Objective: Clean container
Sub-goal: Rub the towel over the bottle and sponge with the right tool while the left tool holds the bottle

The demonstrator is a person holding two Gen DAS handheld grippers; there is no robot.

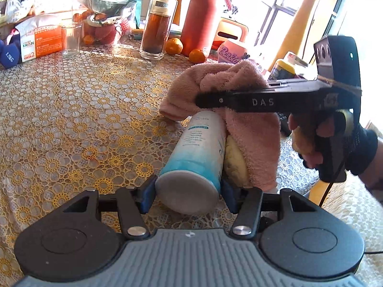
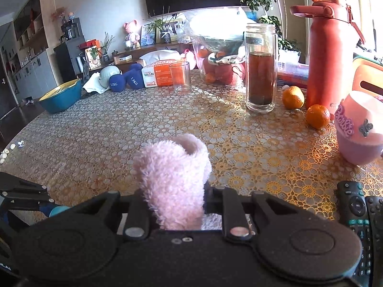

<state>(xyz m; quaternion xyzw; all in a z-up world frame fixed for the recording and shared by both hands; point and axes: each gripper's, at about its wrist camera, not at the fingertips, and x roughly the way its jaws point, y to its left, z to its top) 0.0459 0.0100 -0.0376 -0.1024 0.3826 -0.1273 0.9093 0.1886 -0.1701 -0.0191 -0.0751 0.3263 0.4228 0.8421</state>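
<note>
In the left wrist view a white and blue container (image 1: 198, 153) lies lengthwise, its grey base toward the camera. My left gripper (image 1: 188, 191) is shut on it near that base, blue pads on both sides. A pink fluffy cloth (image 1: 239, 100) drapes over the container's far end. The right gripper (image 1: 205, 100), held by a gloved hand (image 1: 335, 143), reaches in from the right and grips the cloth. In the right wrist view the pink cloth (image 2: 174, 174) stands bunched between the fingers of my right gripper (image 2: 177, 205), which is shut on it. The container's far end is hidden.
A lace-patterned tablecloth (image 1: 83, 119) covers the table. At the back stand a tea jar (image 2: 261, 71), a red thermos (image 2: 330, 47), a glass (image 2: 180, 76), oranges (image 2: 317, 116) and a pink Barbie cup (image 2: 359, 129). Remote controls (image 2: 356, 215) lie at the right. Blue dumbbells (image 2: 124, 80) sit far left.
</note>
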